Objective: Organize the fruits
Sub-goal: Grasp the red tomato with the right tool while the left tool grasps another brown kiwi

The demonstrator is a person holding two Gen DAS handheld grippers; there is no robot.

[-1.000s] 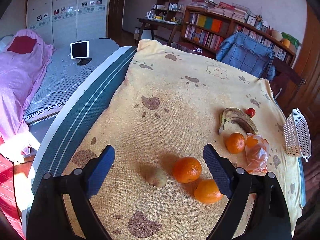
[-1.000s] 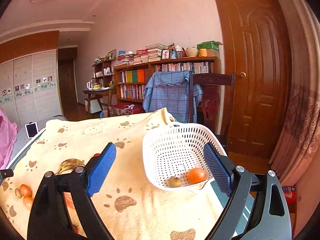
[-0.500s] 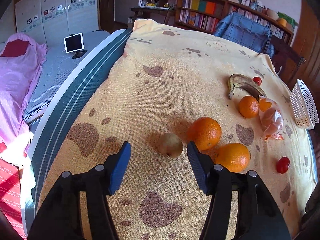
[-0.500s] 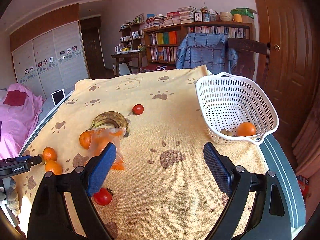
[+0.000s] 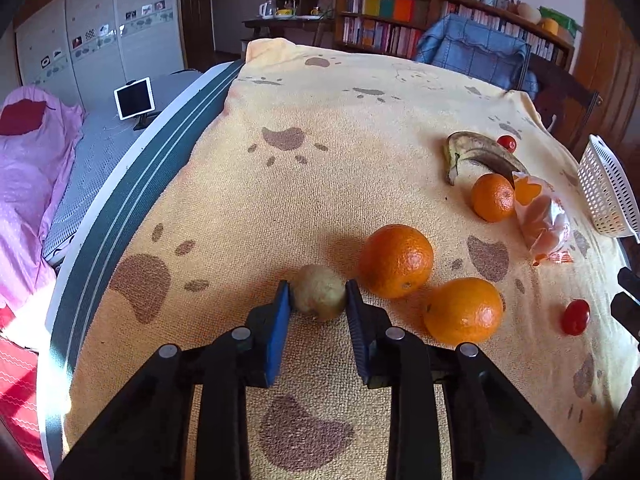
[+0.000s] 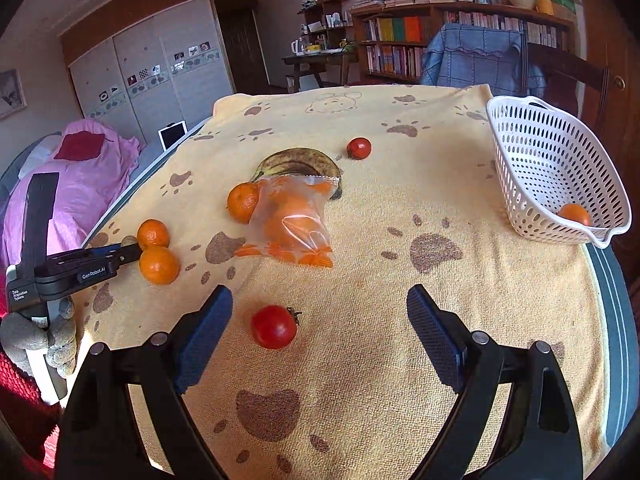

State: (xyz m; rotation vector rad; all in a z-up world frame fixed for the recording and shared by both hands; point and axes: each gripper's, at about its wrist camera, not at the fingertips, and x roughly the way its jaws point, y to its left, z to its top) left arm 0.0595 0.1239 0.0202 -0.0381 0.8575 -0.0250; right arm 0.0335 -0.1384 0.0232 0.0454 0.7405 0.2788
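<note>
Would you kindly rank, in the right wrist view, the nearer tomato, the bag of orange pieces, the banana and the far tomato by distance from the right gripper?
From the right gripper, fingers open:
1. Nearer tomato, just ahead, toward its left finger.
2. Bag of orange pieces, further up the cloth.
3. Banana, partly behind the bag.
4. Far tomato, right of the banana, slightly beyond it.

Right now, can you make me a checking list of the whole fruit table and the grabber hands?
Surface: yellow paw-print towel over the table.
Job's things: brown kiwi, three oranges, two tomatoes, banana, bag of fruit; white basket holds one orange fruit.
Clutter: nothing seen.
Grippers: left gripper has just closed on the kiwi; right gripper open above the near tomato.
Cables: nothing seen.
Surroundings: bookshelf, chair, bed, tablet.
</note>
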